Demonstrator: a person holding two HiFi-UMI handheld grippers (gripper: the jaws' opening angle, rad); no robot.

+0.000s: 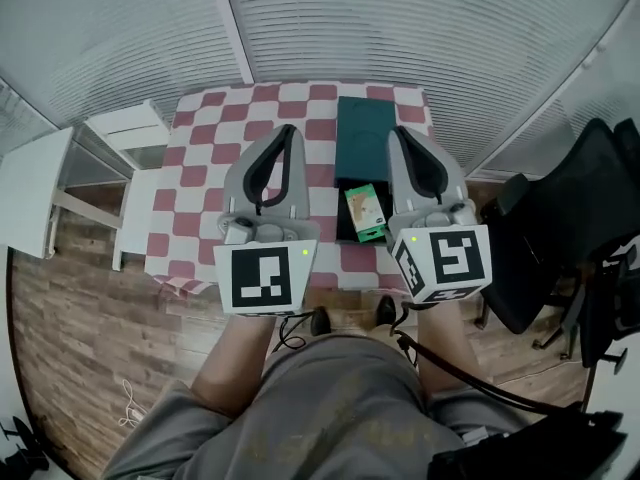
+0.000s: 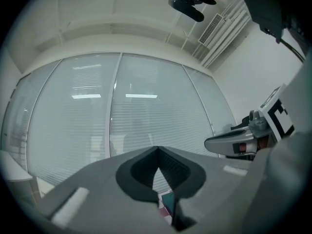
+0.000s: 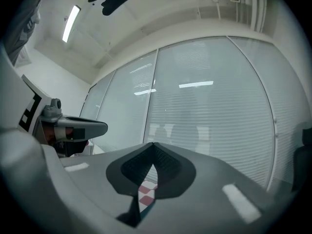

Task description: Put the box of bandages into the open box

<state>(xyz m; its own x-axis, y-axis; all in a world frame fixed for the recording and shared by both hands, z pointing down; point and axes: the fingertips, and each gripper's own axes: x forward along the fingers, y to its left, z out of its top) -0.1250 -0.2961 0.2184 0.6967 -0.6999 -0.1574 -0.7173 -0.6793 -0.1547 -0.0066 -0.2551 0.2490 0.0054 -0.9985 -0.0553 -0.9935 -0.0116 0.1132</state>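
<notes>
I hold both tools above the checkered surface [image 1: 200, 183]. The left hand-held gripper [image 1: 290, 130] is clenched, its jaw tips meeting with nothing between them, and it hangs just left of the open box [image 1: 365, 133]. The right hand-held gripper [image 1: 397, 133] is clenched and empty too, over the open box's right edge. The box of bandages [image 1: 364, 211] lies slightly tilted on the dark near half of the open box, partly under the right hand-held gripper.
</notes>
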